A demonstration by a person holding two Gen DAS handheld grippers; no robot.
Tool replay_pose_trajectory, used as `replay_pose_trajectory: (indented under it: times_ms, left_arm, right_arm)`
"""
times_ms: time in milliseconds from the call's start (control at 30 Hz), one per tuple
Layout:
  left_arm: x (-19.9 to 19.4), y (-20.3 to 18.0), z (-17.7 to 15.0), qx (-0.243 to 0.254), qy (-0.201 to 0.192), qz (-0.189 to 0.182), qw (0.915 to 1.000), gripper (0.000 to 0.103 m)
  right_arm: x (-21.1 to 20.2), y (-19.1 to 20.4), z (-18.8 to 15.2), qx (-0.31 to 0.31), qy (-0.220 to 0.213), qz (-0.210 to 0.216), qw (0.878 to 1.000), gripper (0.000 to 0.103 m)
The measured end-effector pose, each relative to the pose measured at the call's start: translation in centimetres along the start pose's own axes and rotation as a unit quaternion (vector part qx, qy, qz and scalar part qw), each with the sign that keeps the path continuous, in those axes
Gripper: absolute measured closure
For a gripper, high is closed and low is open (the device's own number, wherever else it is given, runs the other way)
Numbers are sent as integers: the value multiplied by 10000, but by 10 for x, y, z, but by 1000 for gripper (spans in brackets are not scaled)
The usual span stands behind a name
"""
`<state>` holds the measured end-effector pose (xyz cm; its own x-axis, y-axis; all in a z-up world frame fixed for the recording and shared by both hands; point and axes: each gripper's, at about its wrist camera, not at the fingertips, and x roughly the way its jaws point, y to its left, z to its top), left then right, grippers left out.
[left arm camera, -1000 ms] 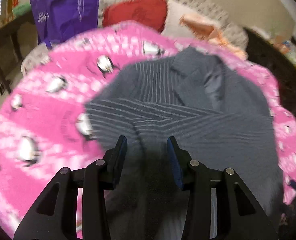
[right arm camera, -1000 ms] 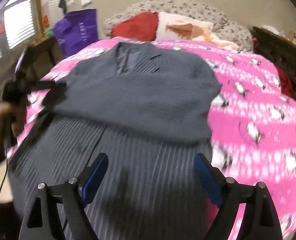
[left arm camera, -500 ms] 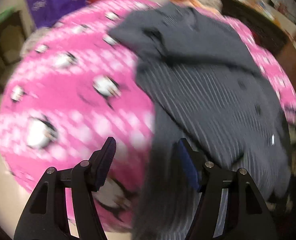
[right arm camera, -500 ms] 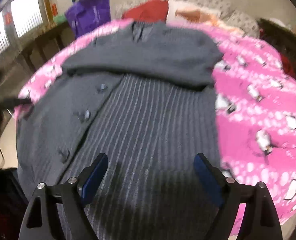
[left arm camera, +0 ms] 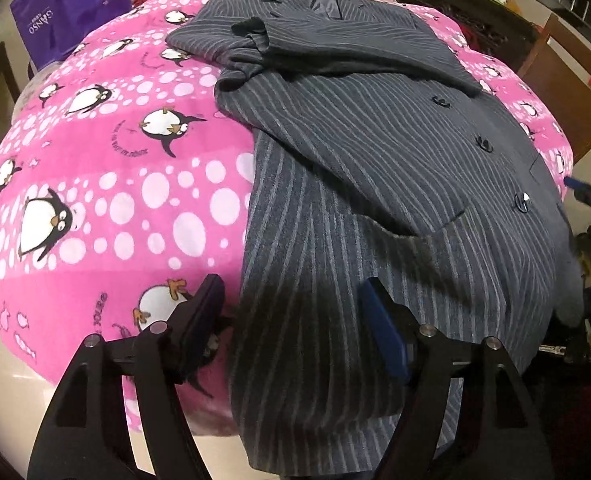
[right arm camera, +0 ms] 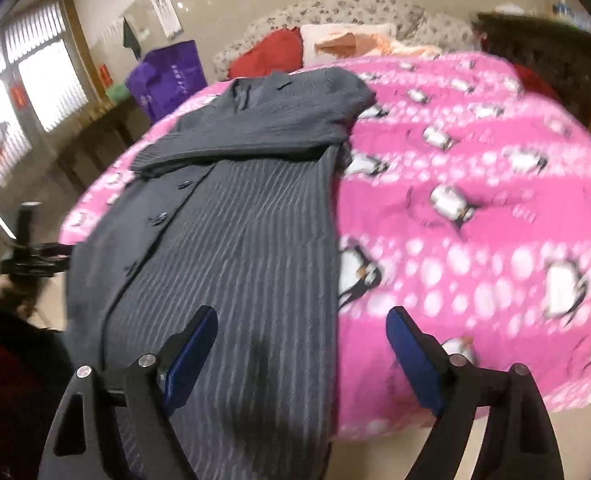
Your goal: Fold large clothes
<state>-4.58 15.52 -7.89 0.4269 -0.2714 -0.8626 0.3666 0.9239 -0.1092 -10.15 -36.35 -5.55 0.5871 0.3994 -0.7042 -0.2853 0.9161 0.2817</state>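
A long grey pinstriped coat [left arm camera: 375,168] lies lengthwise on the pink penguin blanket [left arm camera: 107,184] that covers the bed, collar up by the pillows, sleeves crossed over the chest, and the hem spilling off the near edge toward the floor. The left gripper [left arm camera: 291,320] hangs over the hem's left corner with its jaws opening; the fabric edge runs below and between them, but neither pad presses on it. The right gripper [right arm camera: 301,344] sits over the right side of the skirt, where cloth meets blanket, its jaws wide but starting to close, and nothing caught in them yet. I'd judge the next step is to take both hem corners and carry the bottom up toward the collar. To do that well, each gripper should bite a little way in from the corner, catching every layer, and not the blanket underneath. Both should lift together and level, so the stripes stay straight and the dangling part doesn't drag. The cloth looks heavy and slack, so a shallow pinch may slip.
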Motion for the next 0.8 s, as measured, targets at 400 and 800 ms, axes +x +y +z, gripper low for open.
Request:
replay_pose_trajectory:
  times_ms: [400,800]
  left_arm:
    - [-11,-2,-4,-9,305,-901,9955,57]
    - [-16,-3,4,208,254,-1568,9871,70]
  right_arm:
    - [40,-14,-9,273,635,1482,9865,52]
    - [34,-25,-20,441,842,1973,9757,69]
